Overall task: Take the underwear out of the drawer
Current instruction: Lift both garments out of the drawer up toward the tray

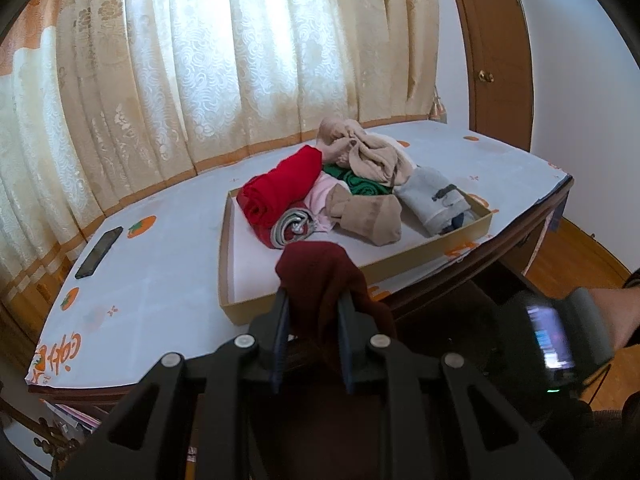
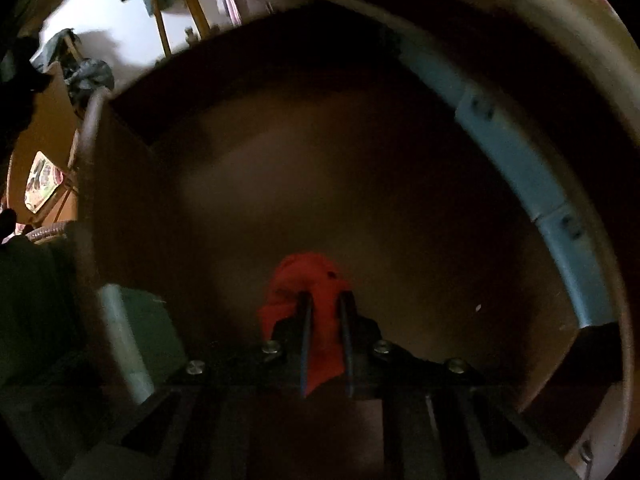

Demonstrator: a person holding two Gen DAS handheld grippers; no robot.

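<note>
The left tongs (image 1: pixel 312 300) pinched a dark red garment (image 1: pixel 324 276), which bunched above the fingertips and hung down between them at the near edge of the tabletop (image 1: pixel 160 264). At 12 o'clock from those tongs lay a shallow cardboard tray (image 1: pixel 240 280) holding a pile of rolled clothes: a red roll (image 1: pixel 280 188) at the tray's 10 o'clock, beige stockings (image 1: pixel 368 216) in the middle, a green piece (image 1: pixel 360 184) behind them, and a grey roll (image 1: pixel 436 200) at 3 o'clock. A black phone (image 1: pixel 99 252) lay on the tabletop at 9 o'clock from the tray, well apart from it. Patterned curtains (image 1: pixel 200 60) hung behind. The right device (image 1: pixel 560 340) showed at 3 o'clock, low beside the tabletop. In the right wrist view, the right tongs (image 2: pixel 325 300) pinched a bright red garment (image 2: pixel 308 280) inside the dim brown drawer (image 2: pixel 320 168); the cloth bulged ahead of the fingertips and trailed back between them. A pale blue strip (image 2: pixel 540 176) curved along the drawer's side at 2 o'clock.
</note>
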